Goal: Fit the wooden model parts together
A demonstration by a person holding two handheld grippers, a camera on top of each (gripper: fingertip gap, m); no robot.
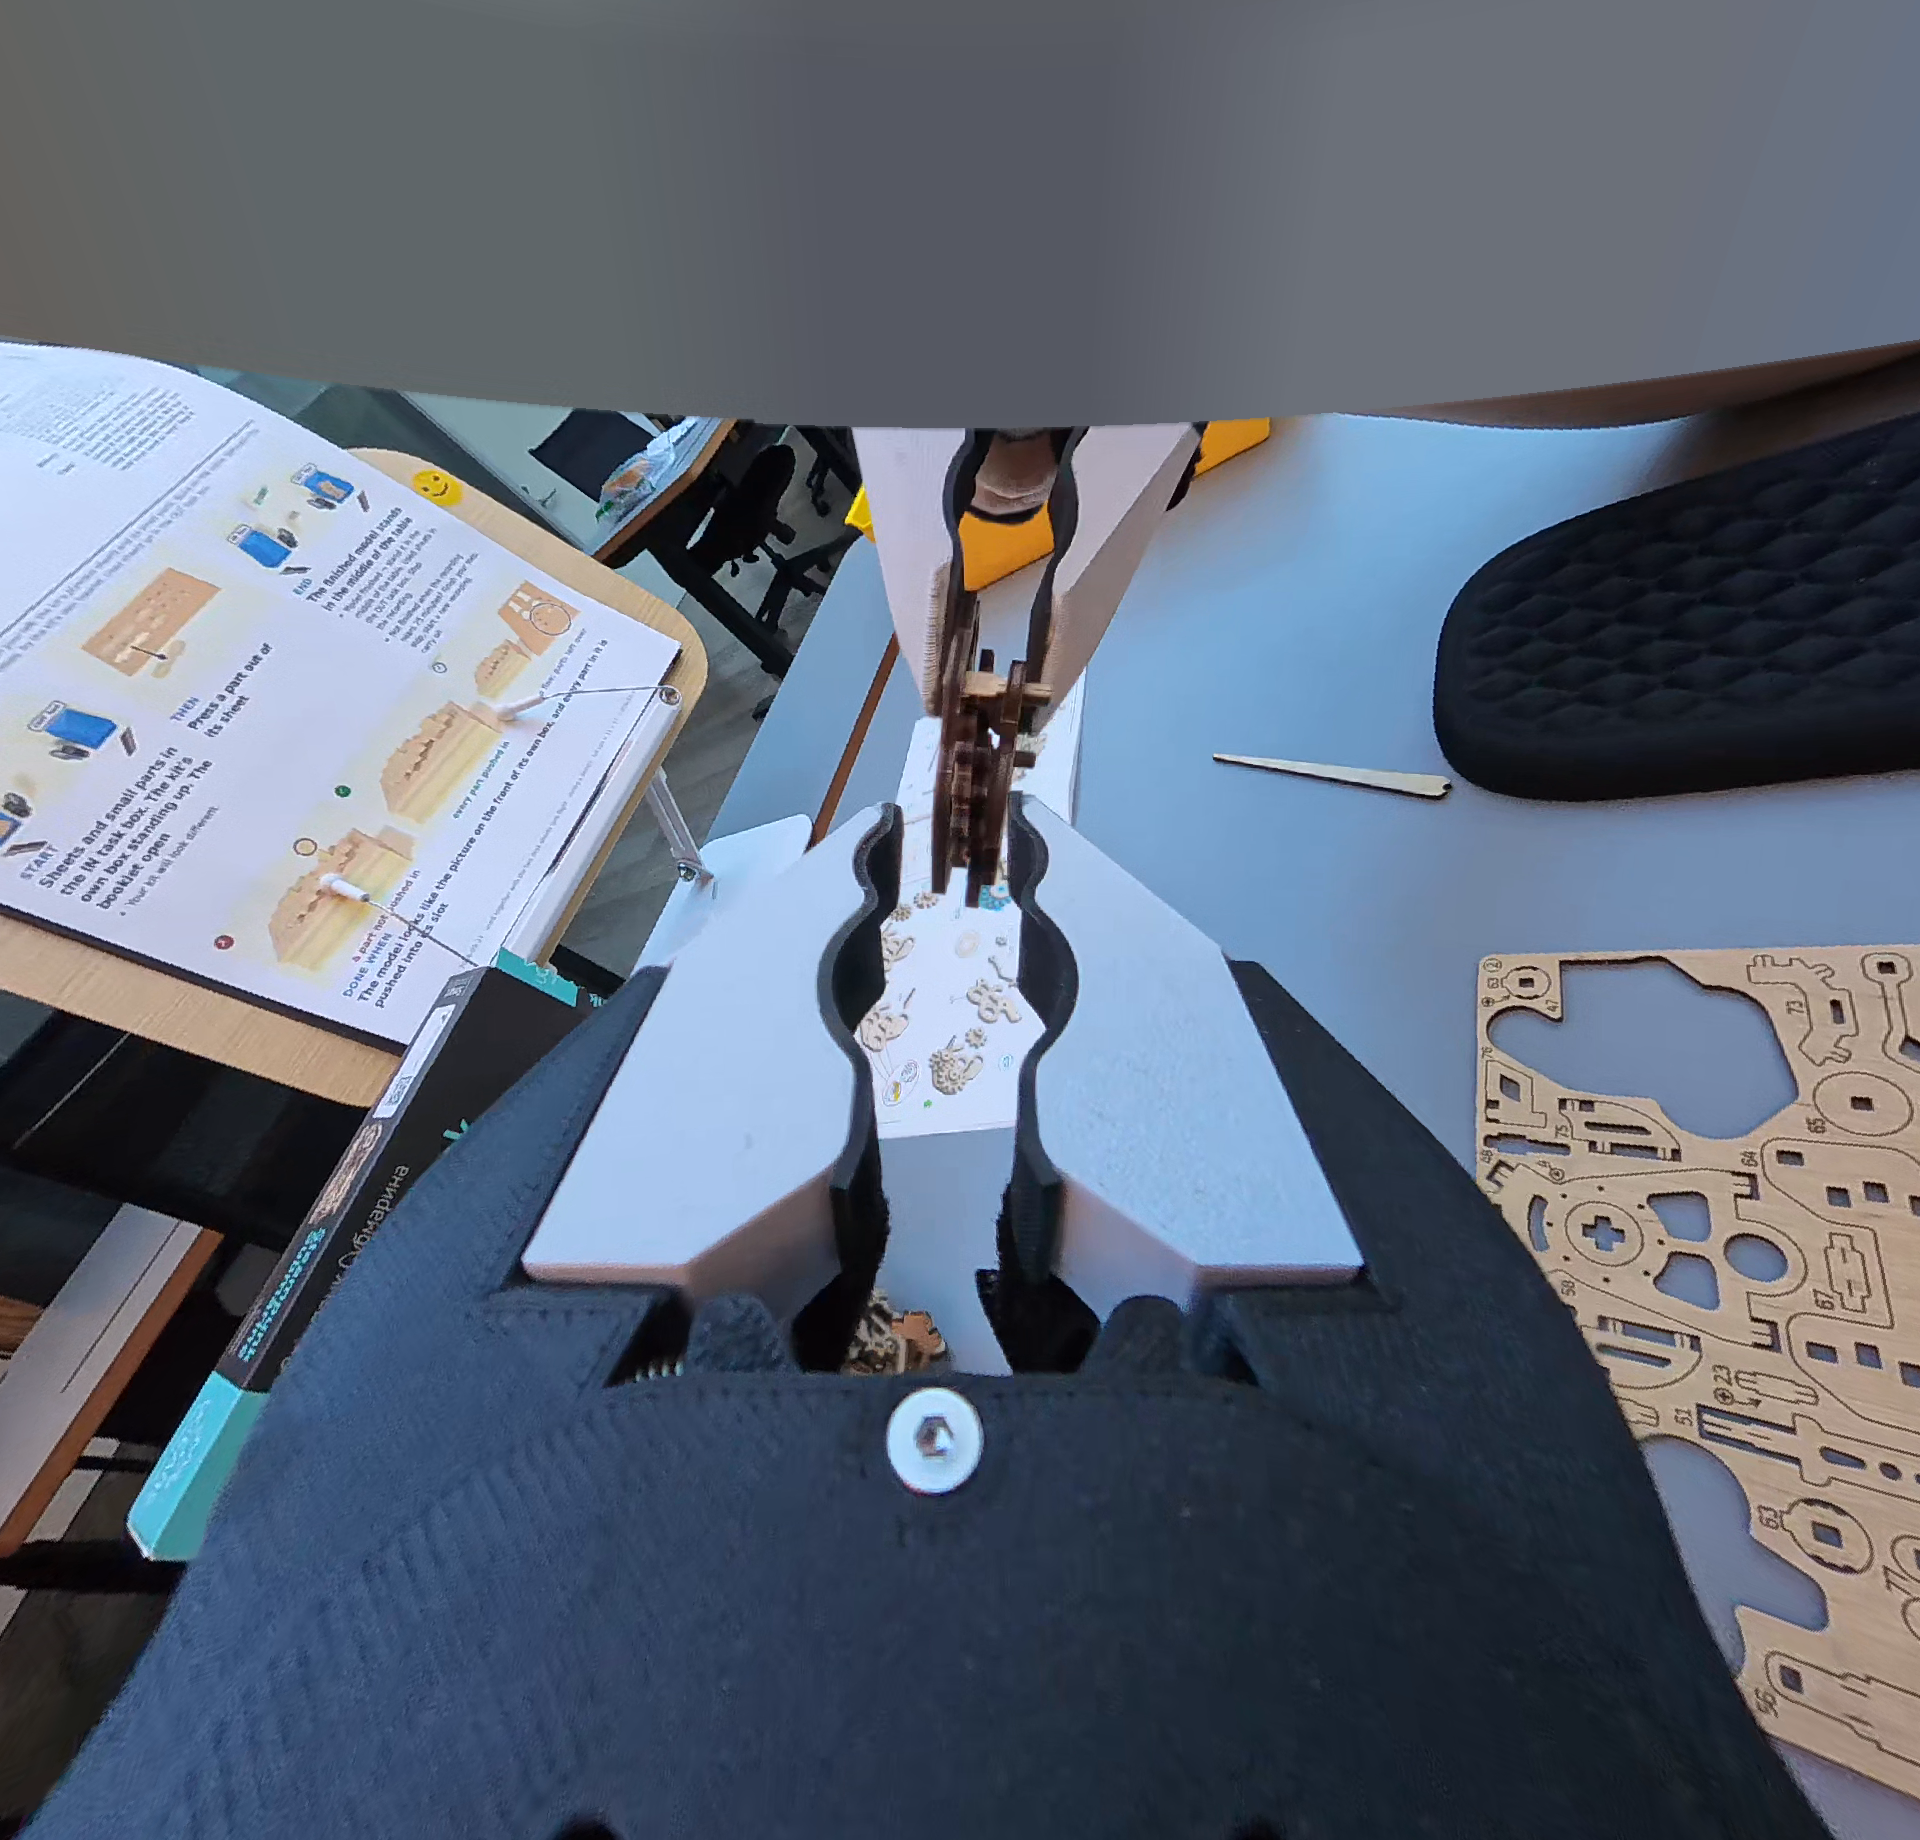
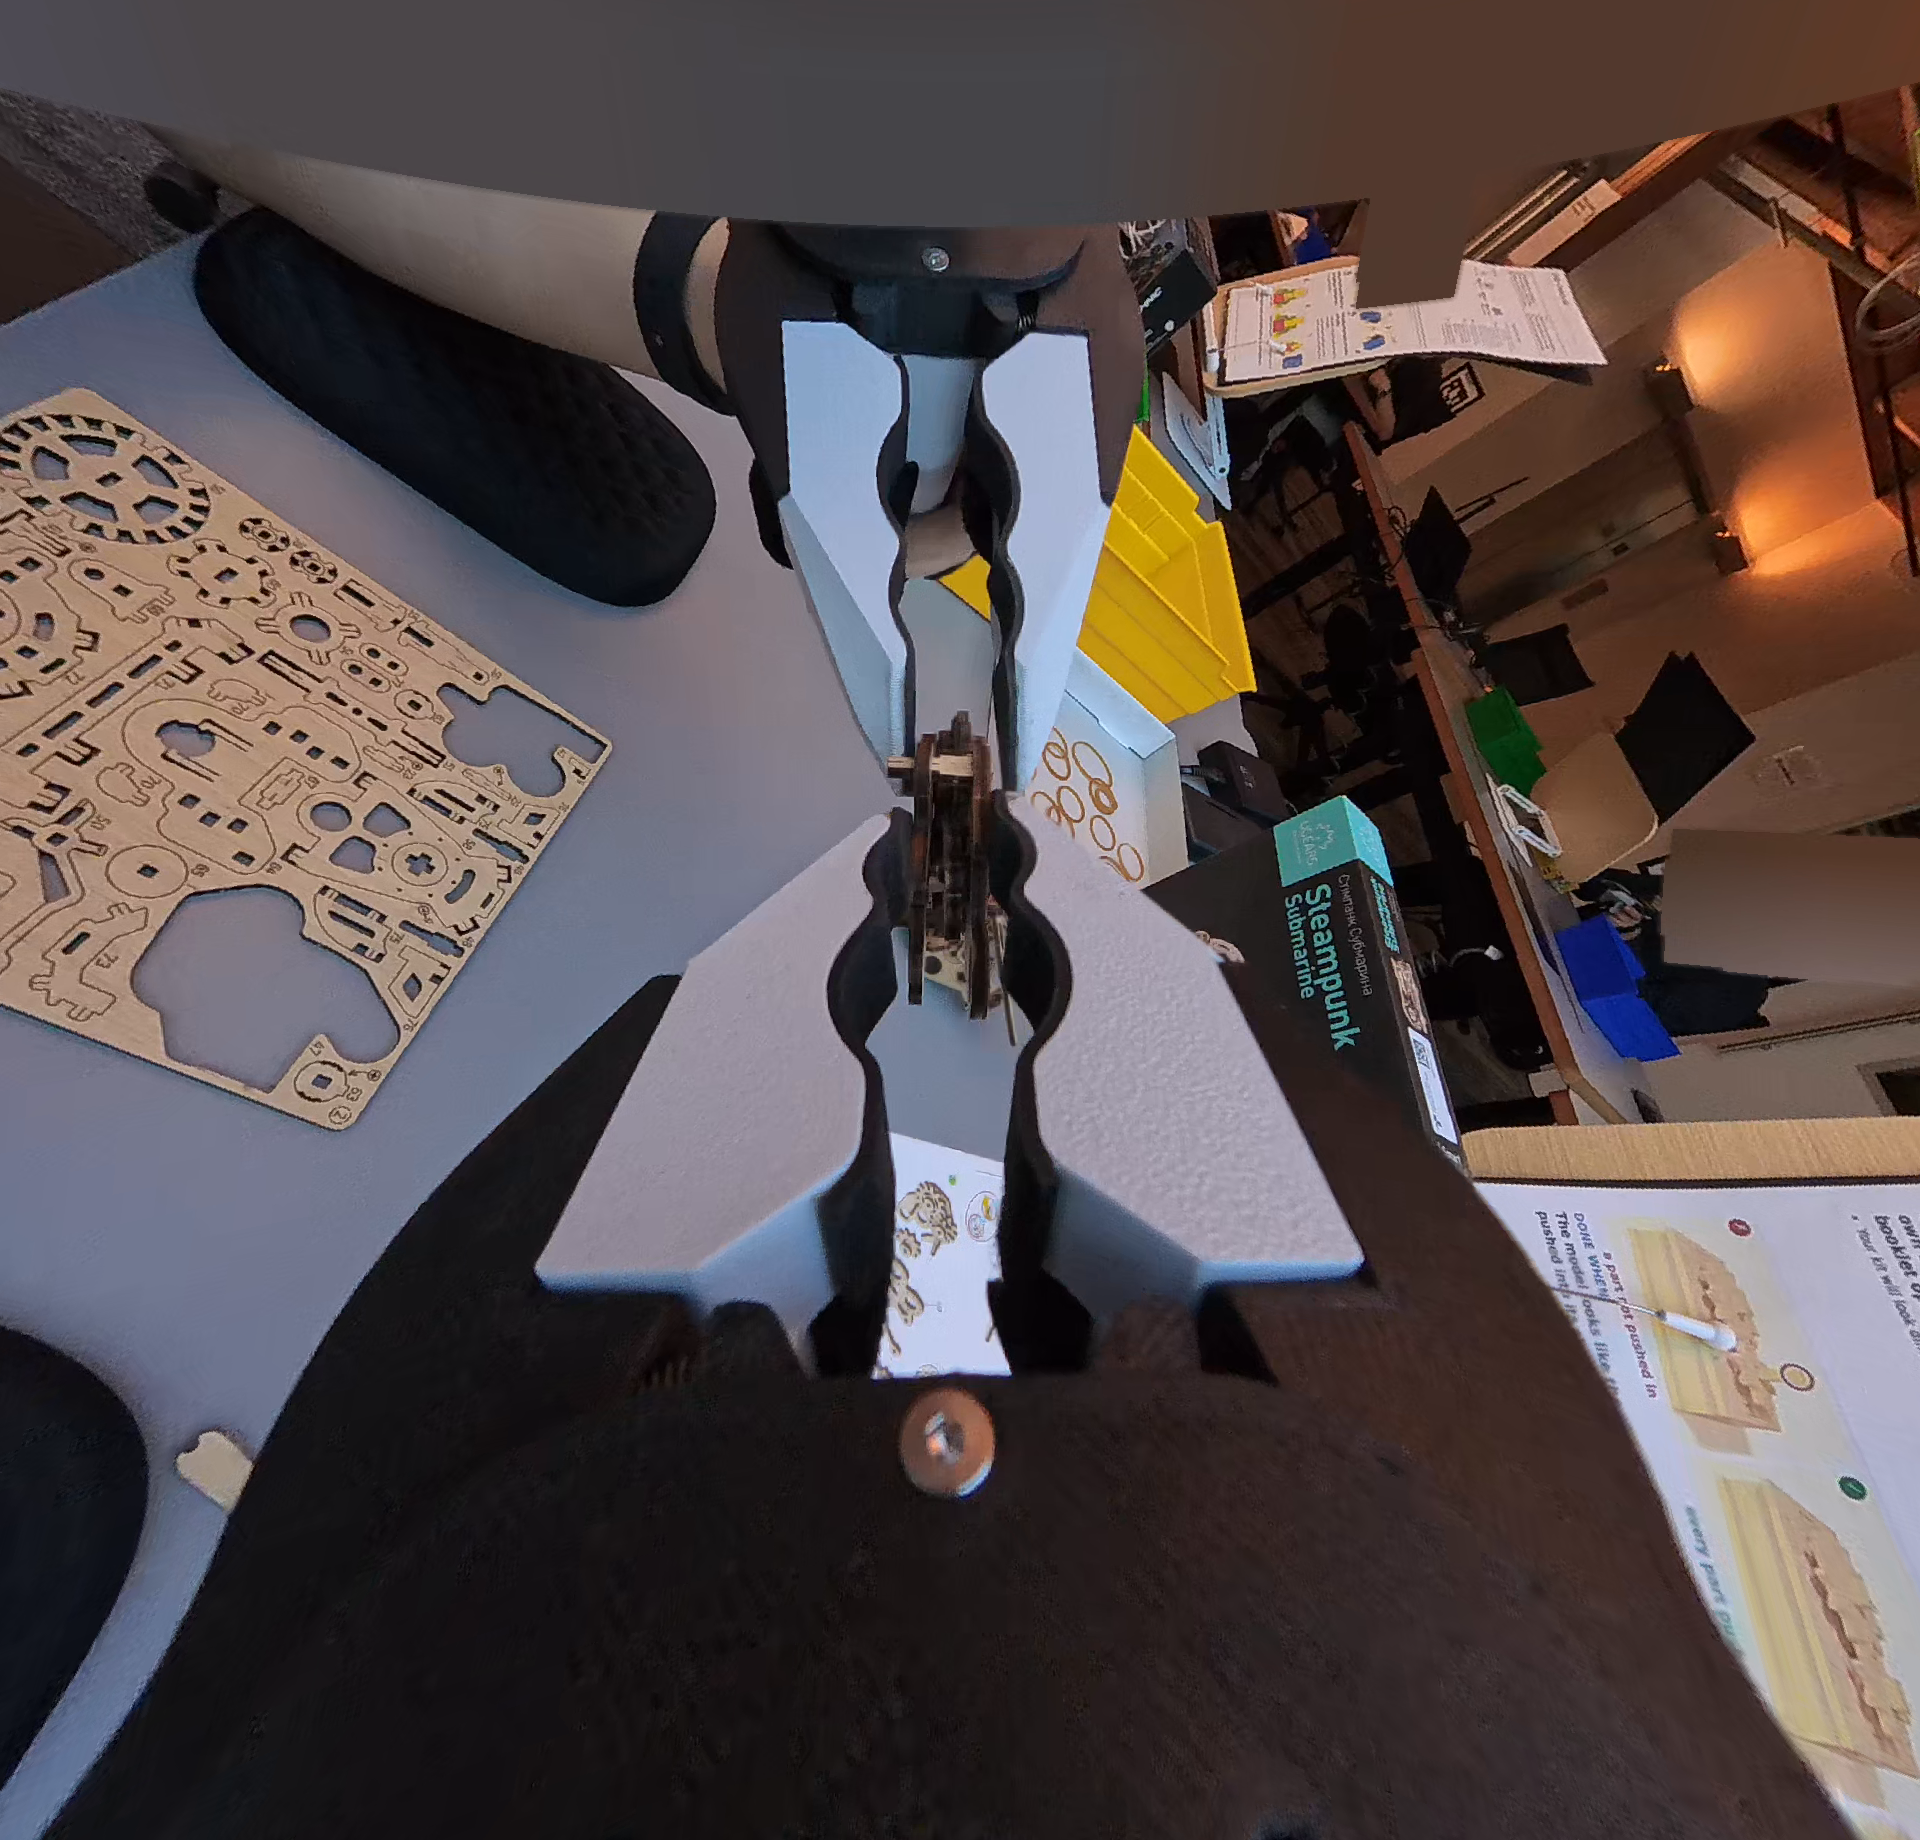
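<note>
Wooden model [image 1: 971,782], layered dark ply w/ gear teeth, pinched btwn both hand-held grippers.

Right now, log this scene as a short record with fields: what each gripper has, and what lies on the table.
left gripper: fingers closed on the near end of the wooden model assembly
right gripper: fingers closed on the same assembly from the opposite side
assembly: held between both grippers above the table, dark and light laser-cut layers
plywood parts sheet: flat on the grey table, several parts already punched out
wooden stick: loose on the table, beside the black pad
kit box: standing upright
instruction booklet: open under the grippers
</note>
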